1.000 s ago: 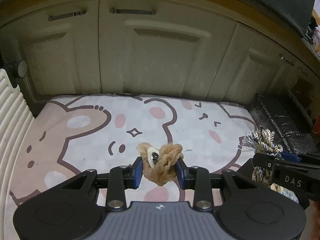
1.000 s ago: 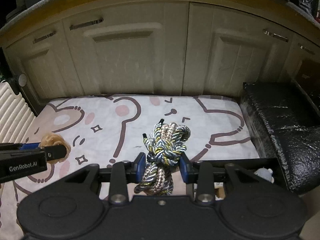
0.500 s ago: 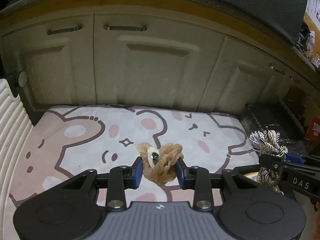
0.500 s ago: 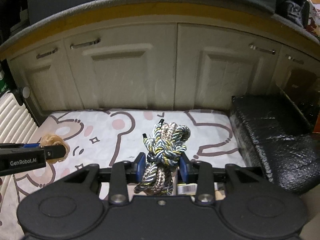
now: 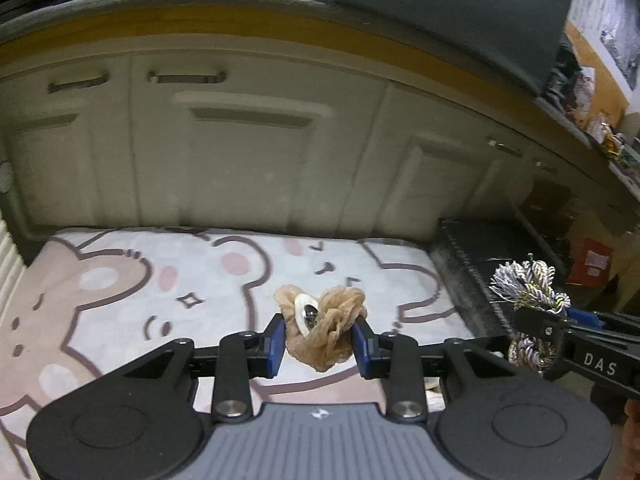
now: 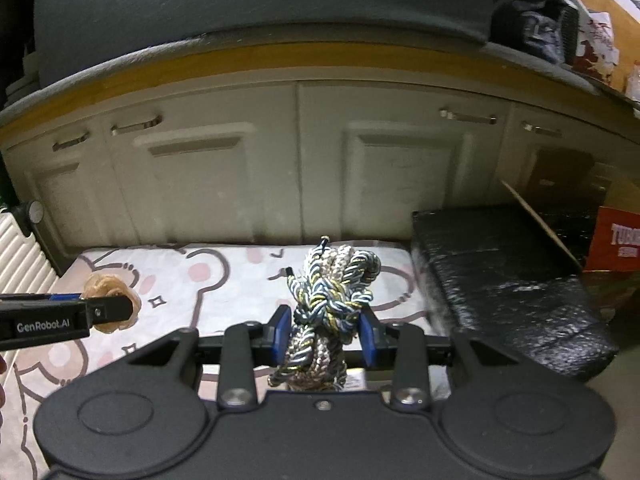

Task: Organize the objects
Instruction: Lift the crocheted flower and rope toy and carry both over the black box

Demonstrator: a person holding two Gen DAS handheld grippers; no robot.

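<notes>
While both grippers stay pinched on the tan scrunchie and braided cord, carry the 2 items level, apart.

We see a mat w/ cartoon bear print, pink & brown on white, flat on the floor. Behind it, cream cabinet doors w/ metal bar handles, under a yellow-edged counter. Right of the mat, touching its edge, a black shiny-wrapped block. Beyond that, a red box w/ white lettering. At far left, a white ribbed panel. Dark bundle on the counter, blurry.
</notes>
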